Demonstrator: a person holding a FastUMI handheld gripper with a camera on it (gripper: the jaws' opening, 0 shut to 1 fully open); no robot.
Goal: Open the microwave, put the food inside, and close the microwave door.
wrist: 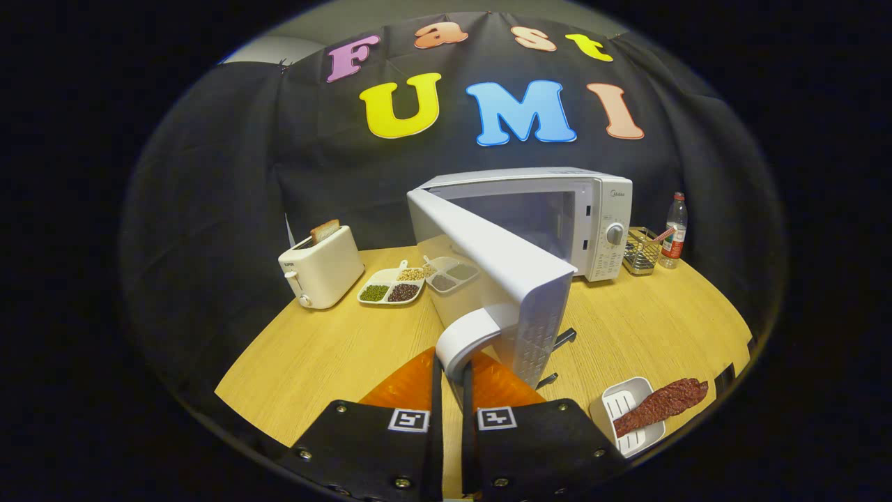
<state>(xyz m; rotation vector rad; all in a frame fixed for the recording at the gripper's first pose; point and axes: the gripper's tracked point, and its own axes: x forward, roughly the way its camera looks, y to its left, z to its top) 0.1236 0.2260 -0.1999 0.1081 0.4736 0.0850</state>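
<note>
While door (498, 268) is standing open:
Tongs (449, 366): nearly closed, pinching the handle (465, 337).
Food (660, 405): lying on a tray (627, 411), right of the tongs.
Microwave (585, 216): sitting on tabletop (334, 348).

Even bright overhead light; fisheye-bent edges; sharp focus.

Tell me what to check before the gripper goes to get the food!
1. Door swung open wide: ok.
2. Gripper on the door handle, fingers close together around it: ok, but it must let go first.
3. Inside of the microwave free for food: cannot tell, only part of it shows.
4. Food within sight, lying across the white tray beside the fingers: ok.
5. Table bare between door and food: ok.
</note>
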